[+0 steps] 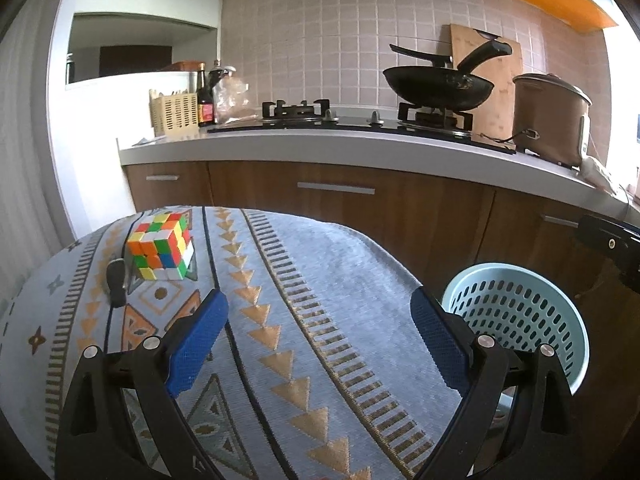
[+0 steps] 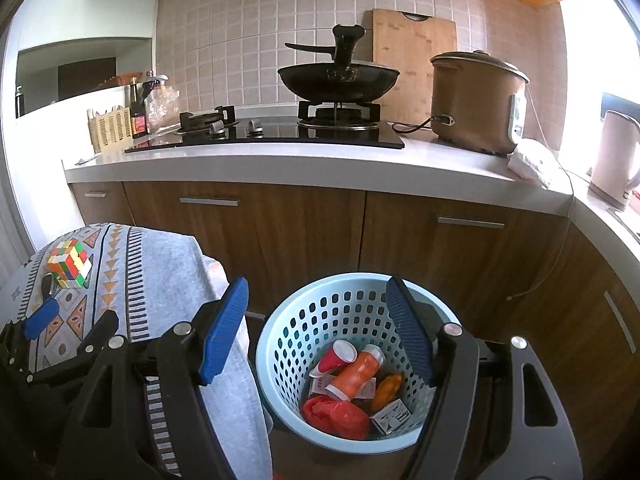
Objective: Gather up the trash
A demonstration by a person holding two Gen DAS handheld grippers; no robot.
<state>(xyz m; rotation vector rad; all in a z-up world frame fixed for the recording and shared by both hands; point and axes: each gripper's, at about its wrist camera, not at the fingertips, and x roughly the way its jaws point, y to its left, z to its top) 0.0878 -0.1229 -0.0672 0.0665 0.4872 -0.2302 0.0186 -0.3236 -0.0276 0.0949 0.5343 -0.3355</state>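
A light blue perforated trash basket (image 2: pixel 280 344) stands on the floor beside the table; it also shows in the left wrist view (image 1: pixel 520 312). Inside lie an orange bottle (image 2: pixel 356 372), a red-and-white cup (image 2: pixel 336 356), a crumpled red bag (image 2: pixel 336 416), small cartons (image 2: pixel 390 416) and an orange piece (image 2: pixel 386 390). My right gripper (image 2: pixel 316 304) is open and empty, directly above the basket. My left gripper (image 1: pixel 320 300) is open and empty, above the patterned tablecloth (image 1: pixel 320 280).
A Rubik's cube (image 1: pixel 162 246) and a black-handled tool (image 1: pixel 117 282) lie at the table's far left. Behind runs a kitchen counter (image 2: pixel 280 164) with a gas stove, a wok (image 2: pixel 338 80), a rice cooker (image 2: pixel 478 100), a cutting board and bottles. Brown cabinets stand below.
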